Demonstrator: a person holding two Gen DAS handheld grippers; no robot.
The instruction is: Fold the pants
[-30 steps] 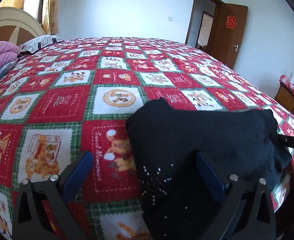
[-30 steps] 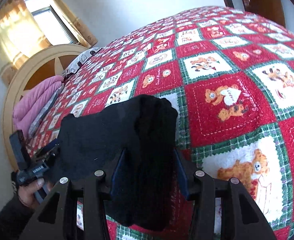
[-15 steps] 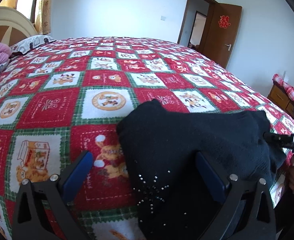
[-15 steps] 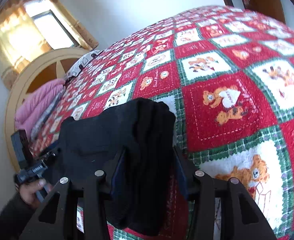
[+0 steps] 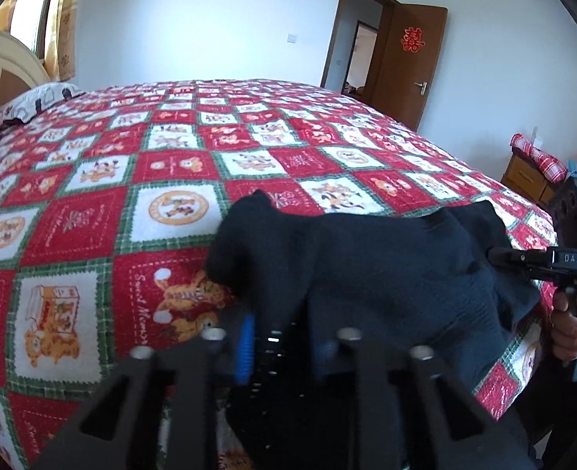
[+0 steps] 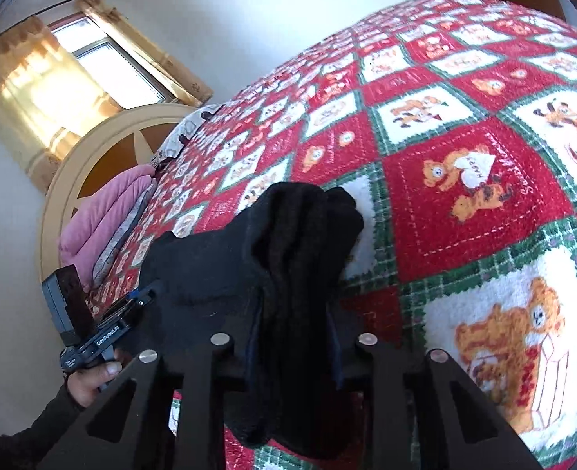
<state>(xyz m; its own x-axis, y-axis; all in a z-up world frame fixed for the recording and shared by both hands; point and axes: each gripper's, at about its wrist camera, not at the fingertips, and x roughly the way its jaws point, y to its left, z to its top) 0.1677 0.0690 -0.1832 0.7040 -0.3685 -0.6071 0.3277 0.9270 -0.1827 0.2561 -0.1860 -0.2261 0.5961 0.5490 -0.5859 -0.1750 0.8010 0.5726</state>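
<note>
The black pants (image 5: 366,266) lie bunched near the front edge of the bed, part of them raised off the quilt. My left gripper (image 5: 284,348) is shut on the near left edge of the pants. My right gripper (image 6: 294,348) is shut on a thick folded bundle of the same pants (image 6: 288,243), which hangs down between its fingers. Each gripper shows in the other's view: the right one (image 5: 523,260) at the pants' right end, the left one (image 6: 131,305) at their left end.
A red, white and green checked quilt (image 5: 170,180) covers the bed. A pink blanket (image 6: 104,215) and a pillow lie by the curved headboard (image 6: 92,149). A brown door (image 5: 406,62) stands open at the far wall; a wooden nightstand (image 5: 527,180) is right of the bed.
My left gripper has closed from wide open onto the near edge of the pants. The right gripper keeps its hold; the pants have lifted and bunched slightly.
</note>
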